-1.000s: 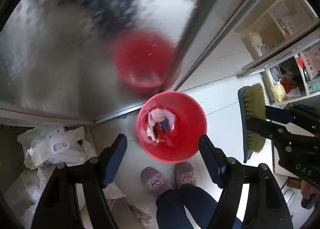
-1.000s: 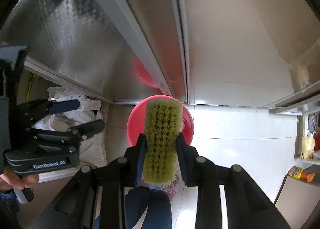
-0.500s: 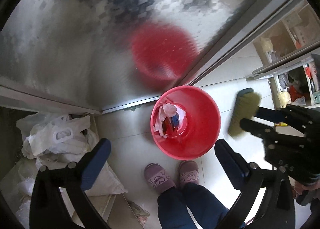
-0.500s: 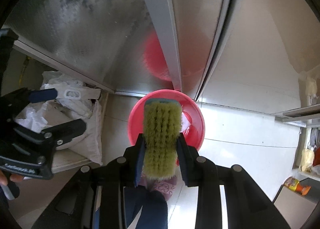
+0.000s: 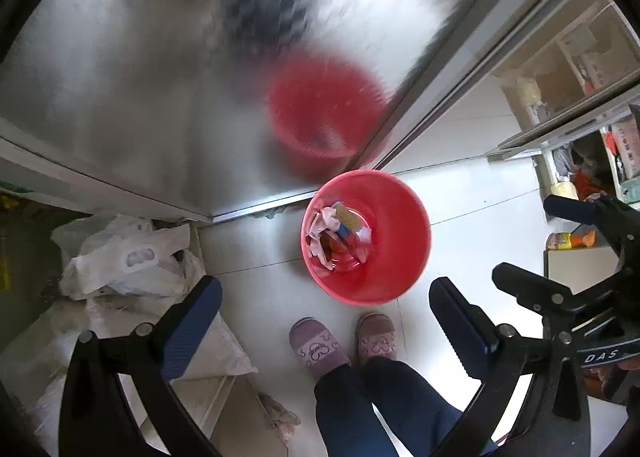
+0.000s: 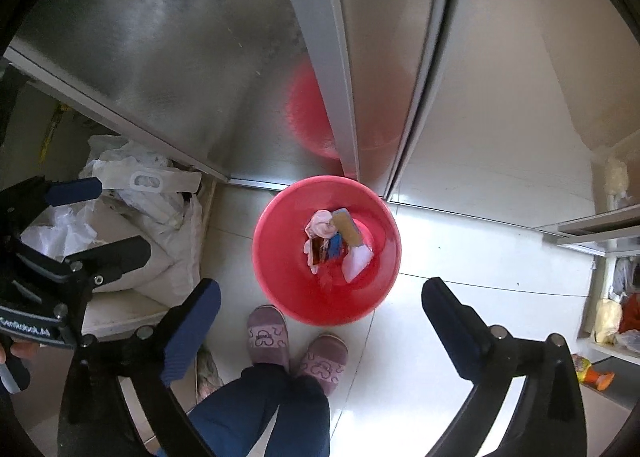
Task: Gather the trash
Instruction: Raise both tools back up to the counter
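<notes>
A red bucket (image 5: 414, 245) (image 6: 384, 225) stands on the white floor against a metal door. Inside lie a brush (image 5: 347, 218) (image 6: 346, 230), tan back up, a crumpled pink wrapper (image 5: 323, 218) (image 6: 320, 226), white paper (image 6: 357, 263) and blue and red scraps. My left gripper (image 5: 326, 293) hangs open above the bucket's near side with nothing between its fingers. My right gripper (image 6: 322, 293) points down over the bucket; its jaws are opening, wide apart and empty. The right gripper (image 5: 532, 239) also shows at the left wrist view's right edge, and the left gripper (image 6: 116, 217) shows left in the right wrist view.
White plastic bags (image 5: 128, 261) (image 6: 152, 193) are heaped on the floor left of the bucket. A person's slippers (image 5: 318, 345) (image 6: 268, 333) stand just before it. The metal sliding door (image 5: 160, 97) rises behind. Shelves (image 5: 580, 69) and a yellow-orange bottle (image 5: 568, 240) are at the right.
The brush has left my right gripper and now lies in the bucket. The right jaws went from shut on it to wide apart. My left jaws widened and the left gripper rose.
</notes>
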Motion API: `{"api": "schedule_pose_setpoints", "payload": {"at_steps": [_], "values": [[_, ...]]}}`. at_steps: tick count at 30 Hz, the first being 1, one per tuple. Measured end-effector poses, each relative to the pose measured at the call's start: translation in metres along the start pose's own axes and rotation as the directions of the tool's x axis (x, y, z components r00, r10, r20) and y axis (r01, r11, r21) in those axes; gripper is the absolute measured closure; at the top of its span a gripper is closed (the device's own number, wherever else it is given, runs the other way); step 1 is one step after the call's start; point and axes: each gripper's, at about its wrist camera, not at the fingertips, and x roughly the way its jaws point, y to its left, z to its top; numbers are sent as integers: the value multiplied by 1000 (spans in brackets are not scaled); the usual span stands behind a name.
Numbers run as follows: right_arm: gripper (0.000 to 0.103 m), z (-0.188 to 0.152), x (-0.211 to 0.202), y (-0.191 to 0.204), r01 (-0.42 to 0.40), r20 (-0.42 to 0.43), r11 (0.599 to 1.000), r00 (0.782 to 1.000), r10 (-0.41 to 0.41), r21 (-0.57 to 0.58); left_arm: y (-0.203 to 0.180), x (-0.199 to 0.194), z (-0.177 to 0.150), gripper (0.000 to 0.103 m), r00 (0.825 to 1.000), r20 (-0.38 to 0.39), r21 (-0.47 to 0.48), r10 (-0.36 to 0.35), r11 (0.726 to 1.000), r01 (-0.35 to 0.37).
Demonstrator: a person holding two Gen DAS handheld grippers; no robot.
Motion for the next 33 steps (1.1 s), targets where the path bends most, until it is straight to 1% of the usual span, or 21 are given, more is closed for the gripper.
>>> {"api": "schedule_pose_setpoints", "payload": {"at_steps": [2, 5, 7, 9, 13, 15, 18, 21, 24, 28, 30, 31, 33], "values": [[1, -1, -17, 4, 13, 3, 1000, 1000, -13, -12, -5, -23, 0, 0, 1000, 15, -3, -7, 1000, 7], [1, 0, -56, 6, 26, 21, 999, 999, -25, -19, -15, -67, 0, 0, 999, 35, 3, -5, 1000, 5], [1, 4, -86, 8, 24, 22, 1000, 999, -24, -15, -23, -102, 2, 0, 999, 41, 17, 13, 1000, -13], [1, 8, -120, 10, 21, 21, 1000, 1000, -21, -14, -28, -136, 4, 0, 998, 60, 15, 13, 1000, -14], [1, 20, -185, 14, -4, 61, 1000, 998, 4, 1, -38, -207, 11, 0, 995, 99, -4, 6, 1000, -6], [1, 28, -215, 17, 5, 76, 1000, 997, -4, -6, -42, -234, 15, 0, 994, 113, 5, 4, 1000, -4], [1, 39, -249, 25, 17, 106, 999, 994, -13, -35, -44, -272, 26, 0, 989, 148, 24, 18, 999, -22], [1, 51, -277, 31, 6, 147, 998, 989, 4, -69, -44, -306, 39, 0, 980, 193, 25, 44, 998, -50], [1, 65, -302, 36, 0, 203, 995, 979, 20, -98, -36, -333, 50, 0, 970, 233, 4, 62, 998, -64], [1, 86, -328, 44, -1, 269, 991, 962, 37, -136, -18, -360, 67, 0, 964, 260, -49, 60, 998, -49], [1, 101, -339, 50, -16, 288, 985, 955, 65, -169, -8, -371, 76, 0, 959, 272, -66, 81, 996, -65], [1, 108, -343, 54, -21, 297, 982, 952, 76, -186, -9, -374, 79, 0, 957, 277, -68, 88, 995, -72], [1, 124, -352, 64, -10, 324, 973, 942, 86, -231, 3, -384, 90, 0, 951, 289, -80, 109, 993, -89]]}}
